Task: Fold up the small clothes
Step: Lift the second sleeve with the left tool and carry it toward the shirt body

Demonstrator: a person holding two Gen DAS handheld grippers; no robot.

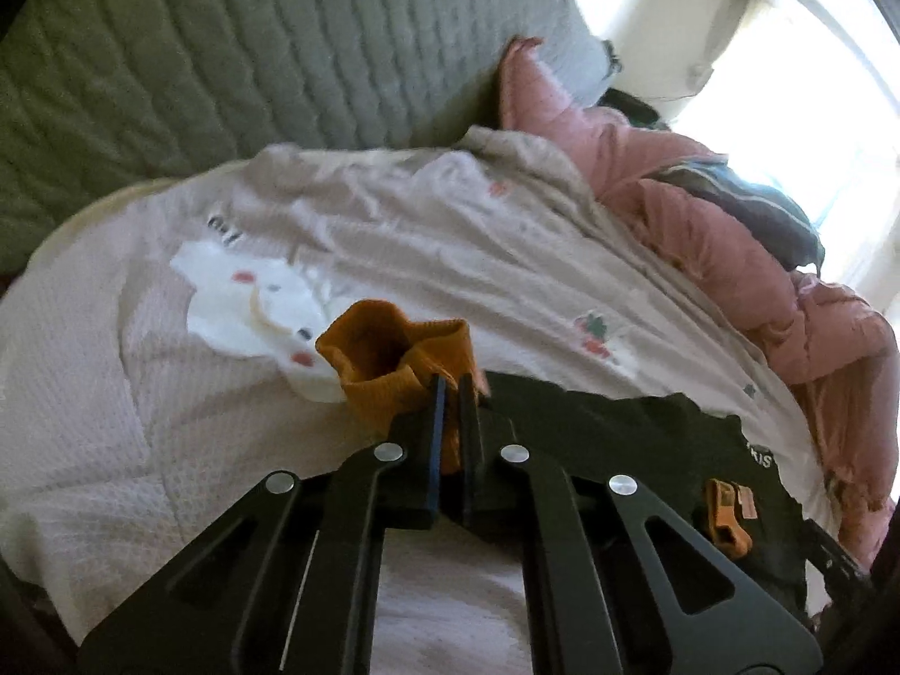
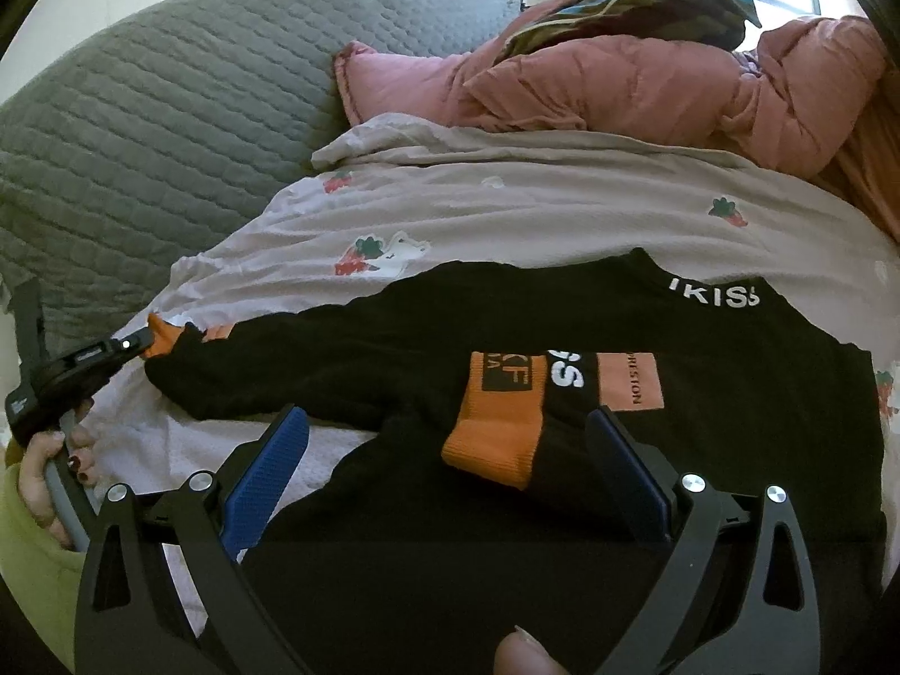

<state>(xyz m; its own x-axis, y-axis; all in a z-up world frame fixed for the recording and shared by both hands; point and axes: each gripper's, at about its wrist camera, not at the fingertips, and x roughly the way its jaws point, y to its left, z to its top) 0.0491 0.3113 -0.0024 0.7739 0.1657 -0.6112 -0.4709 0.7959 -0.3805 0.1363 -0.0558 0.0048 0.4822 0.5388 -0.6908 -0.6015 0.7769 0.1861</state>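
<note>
A small black sweatshirt [image 2: 506, 337] with orange cuffs and white lettering lies on the bed. My left gripper [image 1: 450, 388] is shut on the orange cuff [image 1: 394, 354] of one sleeve and holds it up, pulled out to the left; it also shows in the right wrist view [image 2: 143, 340]. My right gripper [image 2: 450, 450] is open, low over the shirt body. The other sleeve lies folded across the chest, its orange cuff [image 2: 495, 433] between the fingers [image 2: 270, 467]. The black shirt also shows in the left wrist view [image 1: 647, 439].
The shirt lies on a pale strawberry-print sheet [image 2: 534, 208]. A grey quilted pillow [image 2: 169, 112] sits at the back left. A pink puffer jacket [image 2: 647, 84] with dark striped cloth [image 2: 630, 5] on it lies at the back right, by a bright window [image 1: 787, 84].
</note>
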